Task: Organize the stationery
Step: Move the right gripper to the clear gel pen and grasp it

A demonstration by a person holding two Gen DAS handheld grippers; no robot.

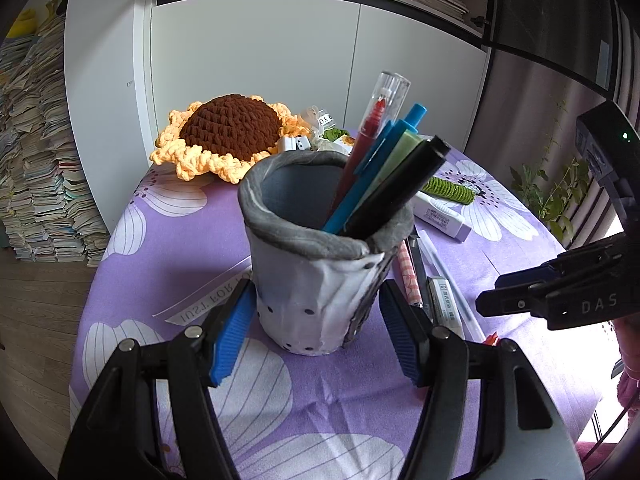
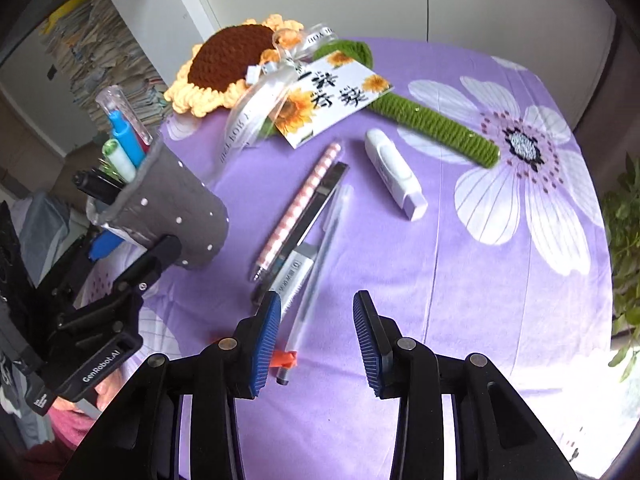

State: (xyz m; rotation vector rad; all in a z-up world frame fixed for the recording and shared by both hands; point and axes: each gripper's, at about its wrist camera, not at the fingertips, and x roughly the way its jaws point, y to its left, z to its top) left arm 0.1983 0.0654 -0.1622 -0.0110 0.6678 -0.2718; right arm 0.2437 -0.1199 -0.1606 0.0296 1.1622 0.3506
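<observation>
Left gripper point(image 1: 316, 320) clamps pen holder point(image 1: 316, 264); right gripper point(image 2: 316, 332) open above pens point(image 2: 308, 248).

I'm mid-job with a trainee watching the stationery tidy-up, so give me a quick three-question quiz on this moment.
1. True or false: the pen holder is empty.
2. What does the left gripper clamp?
3. Which item lies nearest the right gripper? A) clear pen B) correction tape C) crochet sunflower

Key: 1. False, several pens stand in it. 2. The pen holder. 3. A; the jaws are open, gripping nothing.
</observation>
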